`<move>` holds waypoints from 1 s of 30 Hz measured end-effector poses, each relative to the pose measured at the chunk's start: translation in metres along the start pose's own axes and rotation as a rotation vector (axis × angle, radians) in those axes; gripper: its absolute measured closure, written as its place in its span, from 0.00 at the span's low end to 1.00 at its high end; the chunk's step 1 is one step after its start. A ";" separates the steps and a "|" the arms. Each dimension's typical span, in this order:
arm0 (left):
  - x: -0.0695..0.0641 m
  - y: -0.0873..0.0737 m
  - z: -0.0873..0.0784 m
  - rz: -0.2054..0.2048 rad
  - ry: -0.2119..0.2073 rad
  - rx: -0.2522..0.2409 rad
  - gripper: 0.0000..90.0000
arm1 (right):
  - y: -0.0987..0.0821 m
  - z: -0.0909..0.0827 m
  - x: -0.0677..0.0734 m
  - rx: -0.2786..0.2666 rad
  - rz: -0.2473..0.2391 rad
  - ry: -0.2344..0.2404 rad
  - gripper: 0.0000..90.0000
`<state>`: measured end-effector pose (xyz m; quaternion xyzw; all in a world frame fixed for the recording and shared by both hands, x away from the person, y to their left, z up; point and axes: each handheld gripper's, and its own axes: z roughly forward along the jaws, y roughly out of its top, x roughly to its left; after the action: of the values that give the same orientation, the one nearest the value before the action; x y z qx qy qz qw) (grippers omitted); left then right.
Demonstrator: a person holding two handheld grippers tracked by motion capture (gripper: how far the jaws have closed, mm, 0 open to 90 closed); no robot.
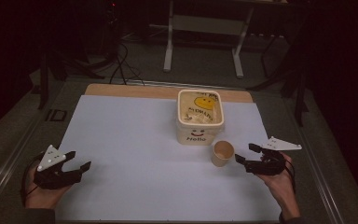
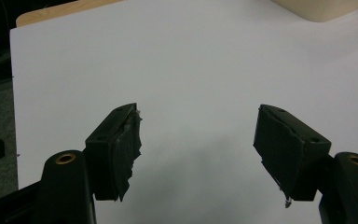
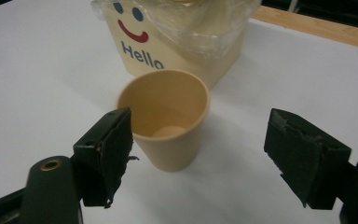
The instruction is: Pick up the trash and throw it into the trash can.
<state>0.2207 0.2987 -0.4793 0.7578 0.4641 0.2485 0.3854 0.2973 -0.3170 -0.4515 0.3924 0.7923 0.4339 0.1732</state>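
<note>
A tan paper cup point(image 1: 223, 153) stands upright on the white sheet point(image 1: 135, 140), just in front of a cream tub point(image 1: 199, 116) with a smiley face and "Hello" printed on it. The tub's top is covered with clear film. My right gripper point(image 1: 244, 153) rests at the right of the cup, open. In the right gripper view the cup point(image 3: 168, 135) sits just beyond the gripper point(image 3: 198, 140), with its left pad point(image 3: 114, 149) close to the cup's rim and the tub point(image 3: 177, 42) behind. My left gripper point(image 1: 80, 159) lies open at the sheet's left, with nothing between its jaws point(image 2: 198, 135).
The sheet lies on a wooden board point(image 1: 130, 90) whose far edge shows behind the tub. A grey table surface point(image 1: 18, 140) surrounds it. A white stand point(image 1: 170, 42) and cables point(image 1: 121, 65) sit on the dark floor beyond.
</note>
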 end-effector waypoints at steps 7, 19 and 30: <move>0.000 0.000 0.001 0.000 0.000 0.004 0.35 | 0.011 0.011 0.005 -0.005 -0.012 0.009 0.25; 0.000 -0.001 0.001 -0.004 -0.002 0.009 0.35 | 0.032 0.029 0.010 0.015 -0.041 0.036 0.25; 0.001 -0.001 0.001 -0.006 -0.002 0.014 0.34 | 0.049 0.042 0.015 0.045 -0.066 0.055 0.24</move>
<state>0.2218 0.2994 -0.4809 0.7594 0.4677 0.2431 0.3813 0.3364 -0.2667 -0.4334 0.3578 0.8188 0.4206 0.1569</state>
